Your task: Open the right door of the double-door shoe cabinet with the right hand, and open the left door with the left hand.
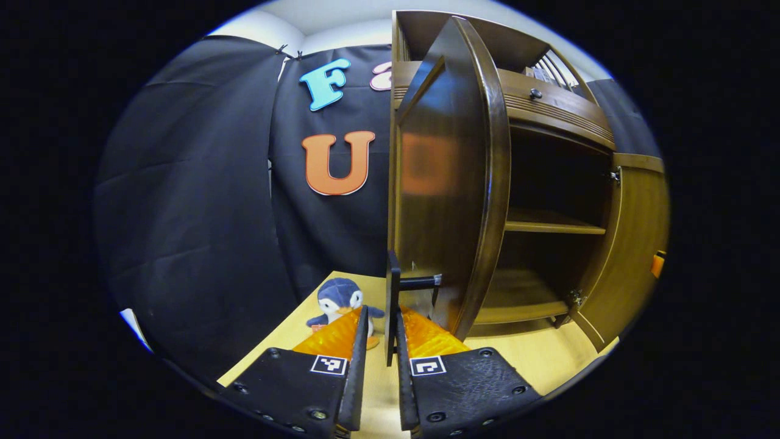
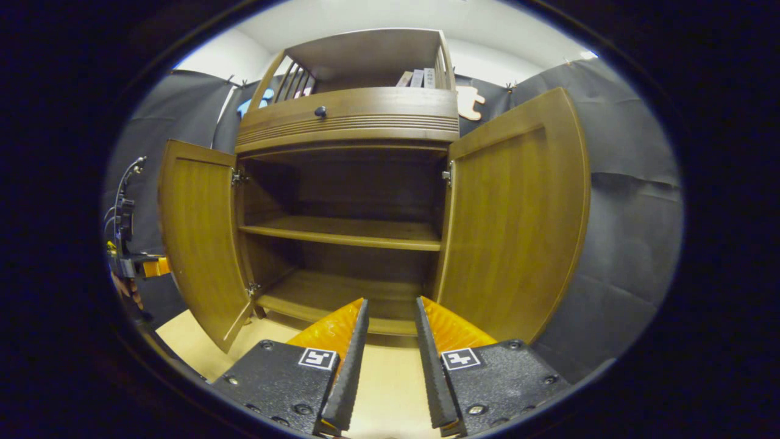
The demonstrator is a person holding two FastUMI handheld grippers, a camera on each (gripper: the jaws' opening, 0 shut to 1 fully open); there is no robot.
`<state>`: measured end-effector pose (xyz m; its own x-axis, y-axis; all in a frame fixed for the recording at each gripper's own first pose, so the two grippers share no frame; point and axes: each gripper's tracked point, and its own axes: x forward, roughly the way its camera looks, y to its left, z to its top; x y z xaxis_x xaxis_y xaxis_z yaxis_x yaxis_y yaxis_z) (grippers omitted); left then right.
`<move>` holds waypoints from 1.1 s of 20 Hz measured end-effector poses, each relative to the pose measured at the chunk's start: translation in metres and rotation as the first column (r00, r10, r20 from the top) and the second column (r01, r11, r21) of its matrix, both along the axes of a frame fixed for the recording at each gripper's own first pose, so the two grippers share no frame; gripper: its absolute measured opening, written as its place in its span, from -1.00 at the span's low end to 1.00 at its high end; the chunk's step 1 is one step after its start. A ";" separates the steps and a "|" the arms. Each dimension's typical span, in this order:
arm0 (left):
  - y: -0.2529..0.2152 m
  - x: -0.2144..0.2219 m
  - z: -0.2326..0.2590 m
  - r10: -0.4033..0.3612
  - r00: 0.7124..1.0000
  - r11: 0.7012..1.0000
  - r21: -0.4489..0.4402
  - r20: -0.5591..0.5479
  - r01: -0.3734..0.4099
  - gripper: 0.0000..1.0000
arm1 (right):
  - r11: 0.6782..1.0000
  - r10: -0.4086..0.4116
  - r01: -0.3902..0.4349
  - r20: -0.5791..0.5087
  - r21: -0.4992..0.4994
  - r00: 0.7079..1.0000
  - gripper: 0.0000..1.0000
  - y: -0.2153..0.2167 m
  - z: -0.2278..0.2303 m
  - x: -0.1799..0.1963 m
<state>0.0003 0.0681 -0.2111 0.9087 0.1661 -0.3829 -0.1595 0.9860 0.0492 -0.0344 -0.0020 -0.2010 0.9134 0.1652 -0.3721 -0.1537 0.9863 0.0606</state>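
Note:
The wooden shoe cabinet stands with both doors swung wide, showing a bare middle shelf. The left door is seen nearly edge-on in the left gripper view. Its dark bar handle stands between the fingers of my left gripper. The bar lies against the right finger, and a strip of table shows between it and the left finger. My right gripper is open and holds nothing, low in front of the cabinet, left of the right door. The left door also shows there.
A blue plush penguin sits on the light wooden table left of the left door. The other gripper and a hand show beyond the left door. A drawer with a knob tops the cabinet.

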 end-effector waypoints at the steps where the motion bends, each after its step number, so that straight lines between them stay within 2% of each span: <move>1: 0.002 -0.002 0.001 0.000 1.000 1.000 -0.006 -0.003 0.000 -0.24 | 1.000 0.004 -0.004 -0.002 0.000 1.000 -0.02 0.002 0.000 0.001; 2: 0.005 -0.002 0.001 -0.003 1.000 1.000 -0.008 -0.002 0.003 -0.53 | 1.000 0.004 -0.004 -0.002 -0.003 1.000 0.04 0.004 -0.001 0.002; 6: 0.009 -0.003 0.001 -0.027 1.000 1.000 -0.012 -0.008 0.027 -0.53 | 1.000 0.002 -0.002 -0.003 -0.005 1.000 -0.01 0.010 -0.001 0.006; 12: 0.026 -0.011 -0.001 -0.050 0.999 0.999 -0.010 -0.018 0.049 -0.52 | 1.000 -0.011 0.011 -0.005 -0.016 1.000 0.04 0.014 -0.001 0.013; 18: 0.051 -0.022 0.001 -0.004 1.000 0.999 -0.037 -0.018 0.003 -0.54 | 1.000 0.006 -0.006 0.002 -0.018 1.000 0.04 0.028 0.002 0.023; 21: 0.067 -0.029 0.003 0.030 0.999 1.000 -0.001 -0.019 -0.030 -0.53 | 1.000 0.017 -0.017 0.009 -0.021 1.000 0.00 0.034 0.005 0.029; 22: 0.072 -0.032 0.005 0.042 0.999 0.999 0.008 -0.019 -0.042 -0.53 | 1.000 0.023 -0.022 0.011 -0.022 1.000 0.04 0.035 0.005 0.030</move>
